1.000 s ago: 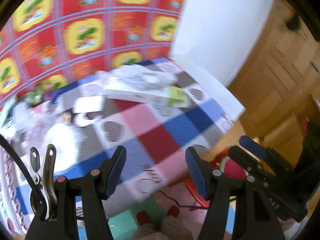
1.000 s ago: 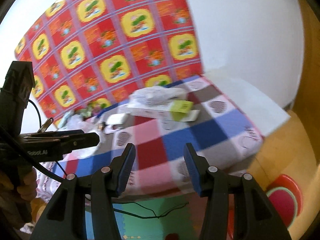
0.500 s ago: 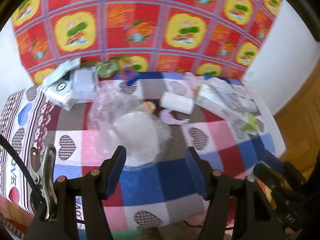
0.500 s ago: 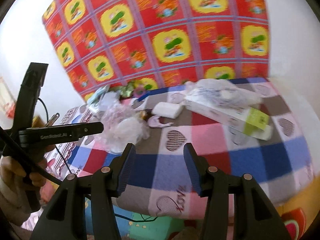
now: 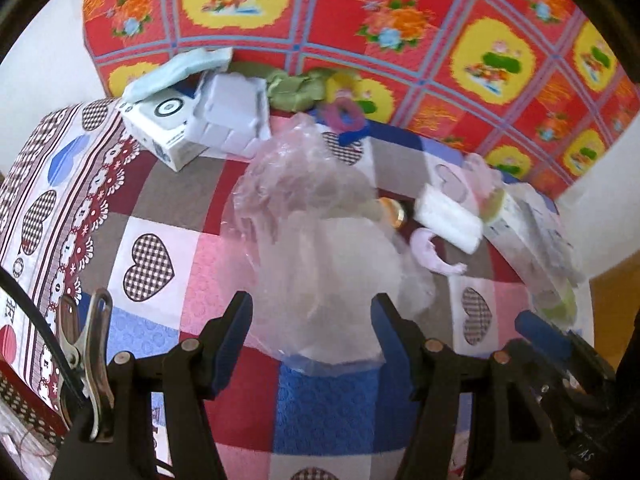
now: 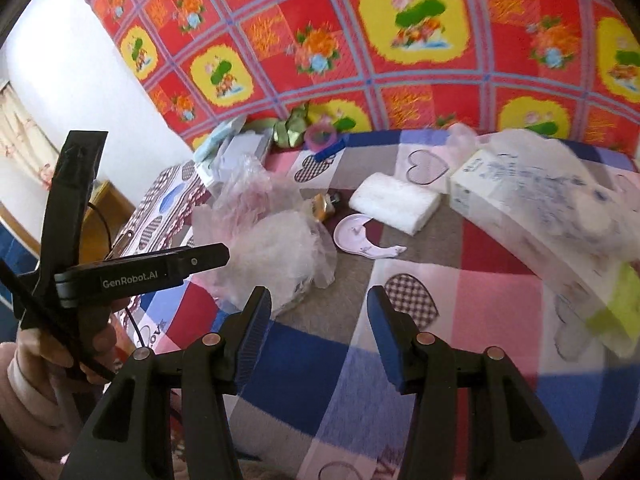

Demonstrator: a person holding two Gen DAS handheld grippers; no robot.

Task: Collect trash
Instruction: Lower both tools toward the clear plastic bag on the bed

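- Left wrist: the left gripper (image 5: 312, 334) is spread wide and empty just before the crumpled plastic bag (image 5: 320, 264) on the checked cloth (image 5: 160, 200); a shallow pinch could let the film slip.
- Right wrist: the right gripper (image 6: 318, 324) is spread too and holds nothing; the bag (image 6: 276, 256) lies ahead to its left, and snagging it could drag the small bottle (image 6: 322, 206).

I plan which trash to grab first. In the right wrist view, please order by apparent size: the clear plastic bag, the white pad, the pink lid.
1. Clear plastic bag, largest by far.
2. White pad.
3. Pink lid, smallest, though not far behind the pad.

All three lie at similar depth.
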